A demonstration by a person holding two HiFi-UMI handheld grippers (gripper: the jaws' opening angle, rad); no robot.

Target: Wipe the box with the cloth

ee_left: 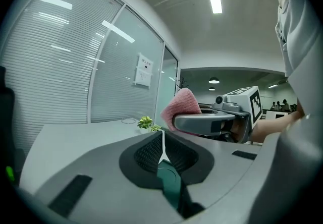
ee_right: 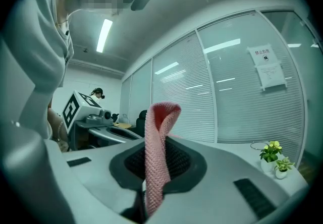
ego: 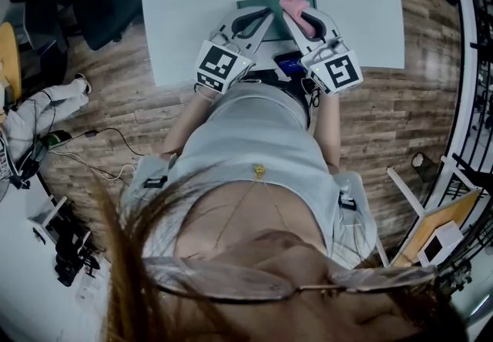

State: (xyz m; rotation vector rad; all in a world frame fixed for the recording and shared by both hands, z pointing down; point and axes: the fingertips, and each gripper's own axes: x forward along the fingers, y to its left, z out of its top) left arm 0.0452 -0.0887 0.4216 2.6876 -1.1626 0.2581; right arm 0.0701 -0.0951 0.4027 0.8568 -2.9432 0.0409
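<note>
1. Left gripper [ee_left: 162,142]: jaws pinched together on a thin dark-green edge, apparently the box [ee_left: 170,182].
2. Right gripper [ee_right: 157,143]: jaws clamped on the pink cloth [ee_right: 159,132], folded end sticking up past the tips.
3. Box is between both grippers, at the table's [ego: 192,9] near edge.
4. Judgement: both things are in hand, the wiping itself is not yet done.

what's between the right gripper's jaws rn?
The pink cloth, clamped by the right gripper, jaws shut on it. The right gripper view shows it best, the head view too.
</note>
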